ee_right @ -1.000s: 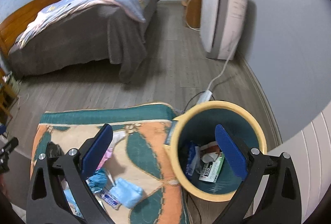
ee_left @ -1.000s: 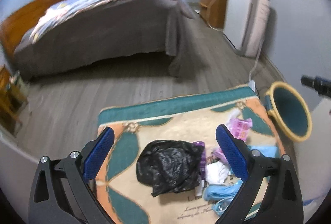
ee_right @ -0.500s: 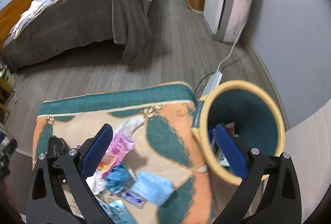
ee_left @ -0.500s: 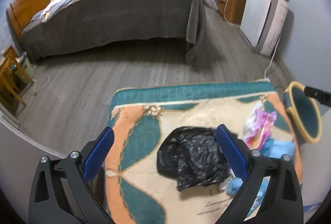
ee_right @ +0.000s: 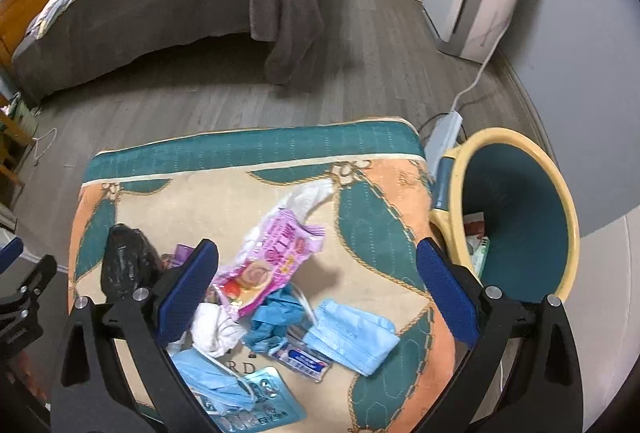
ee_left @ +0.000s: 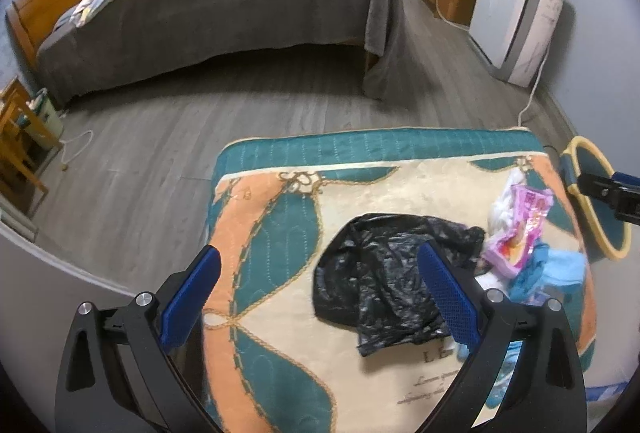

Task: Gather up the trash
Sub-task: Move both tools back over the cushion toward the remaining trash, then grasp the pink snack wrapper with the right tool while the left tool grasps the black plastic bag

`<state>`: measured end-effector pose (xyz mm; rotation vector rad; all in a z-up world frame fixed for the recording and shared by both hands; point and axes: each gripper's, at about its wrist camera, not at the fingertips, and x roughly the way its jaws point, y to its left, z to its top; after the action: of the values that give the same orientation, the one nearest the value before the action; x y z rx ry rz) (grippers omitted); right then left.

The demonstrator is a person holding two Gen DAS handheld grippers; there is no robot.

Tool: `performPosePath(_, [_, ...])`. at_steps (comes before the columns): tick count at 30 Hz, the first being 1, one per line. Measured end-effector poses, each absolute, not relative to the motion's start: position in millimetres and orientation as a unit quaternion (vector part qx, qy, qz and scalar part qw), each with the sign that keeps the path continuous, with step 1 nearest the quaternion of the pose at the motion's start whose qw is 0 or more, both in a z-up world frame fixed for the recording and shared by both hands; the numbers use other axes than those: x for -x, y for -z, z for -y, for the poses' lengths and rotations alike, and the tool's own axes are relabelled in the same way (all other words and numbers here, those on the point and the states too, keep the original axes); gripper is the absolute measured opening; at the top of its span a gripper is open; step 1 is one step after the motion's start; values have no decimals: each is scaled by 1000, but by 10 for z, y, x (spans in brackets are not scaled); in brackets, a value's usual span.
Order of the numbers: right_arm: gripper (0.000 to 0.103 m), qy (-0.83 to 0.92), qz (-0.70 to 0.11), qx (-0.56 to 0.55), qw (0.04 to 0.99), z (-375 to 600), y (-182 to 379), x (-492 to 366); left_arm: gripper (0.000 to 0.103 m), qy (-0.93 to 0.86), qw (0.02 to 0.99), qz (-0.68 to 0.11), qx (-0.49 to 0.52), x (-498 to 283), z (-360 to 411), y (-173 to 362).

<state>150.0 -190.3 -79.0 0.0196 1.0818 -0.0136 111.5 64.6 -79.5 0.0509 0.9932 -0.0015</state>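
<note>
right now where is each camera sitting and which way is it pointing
Left wrist: on the left gripper, above the patterned mat, looking forward and down at the black plastic bag; its two blue-padded fingers show, open, plus the right gripper's tip at the right edge.
Right wrist: on the right gripper, facing the pink wrapper, blue face mask and trash bin; its open fingers show.
Shared: mat, bag, wrapper, bin, bed.
</note>
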Motion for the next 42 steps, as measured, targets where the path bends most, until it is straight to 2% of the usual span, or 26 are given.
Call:
performPosePath(16, [97, 12, -535, -59, 843, 2248, 980, -1542, 97, 41, 855, -513, -58, -1135, -450, 1094])
performPosePath(31, [97, 17, -572, -29, 819, 2010, 1405, -1729, 97, 130, 846, -511, -76, -1127, 123, 1345])
performPosePath(40, [97, -3, -589, -61, 806, 1865, 1648, -1868, 94, 140, 842, -509, -111, -1182, 238, 1462])
performPosePath(41, [95, -9, -590, -69, 804, 1850, 1663, -1880, 91, 142, 841, -509, -114, -1183, 235, 1469])
performPosePath(42, [88, -15, -592, -75, 802, 1841, 1674, -1887, 83, 145, 840, -511, -115, -1187, 238, 1477])
